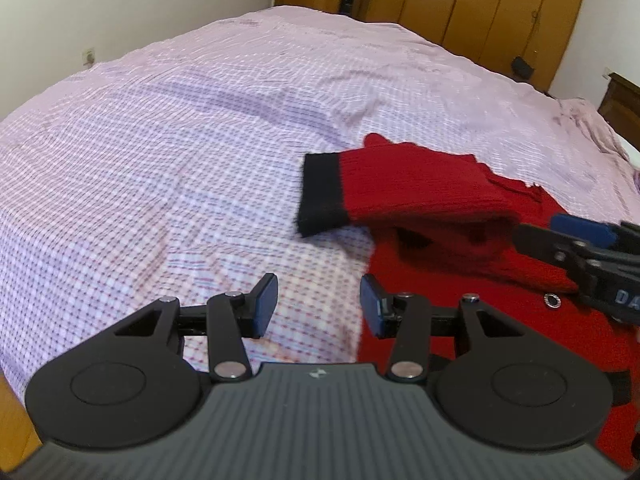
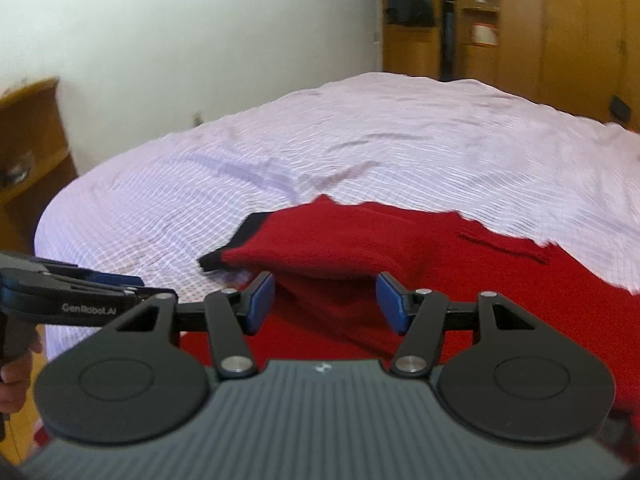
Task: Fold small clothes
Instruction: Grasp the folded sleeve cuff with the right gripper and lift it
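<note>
A small red knit sweater (image 1: pixel 460 248) with a black cuff (image 1: pixel 320 196) lies on the pink checked bed sheet (image 1: pixel 180 140). One sleeve is folded across its body, cuff pointing left. My left gripper (image 1: pixel 318 306) is open and empty, hovering over the sheet at the sweater's left edge. My right gripper (image 2: pixel 324 304) is open and empty just above the sweater (image 2: pixel 400 264), its fingers either side of the folded sleeve's near edge. The right gripper also shows at the right edge of the left wrist view (image 1: pixel 580 248). The left gripper shows at the left of the right wrist view (image 2: pixel 72 292).
The bed (image 2: pixel 360 140) fills both views. Wooden wardrobes (image 1: pixel 500 8) stand beyond its far edge. A wooden bedside cabinet (image 2: pixel 28 140) stands at the left by the white wall. A wooden headboard (image 1: pixel 624 104) is at the right.
</note>
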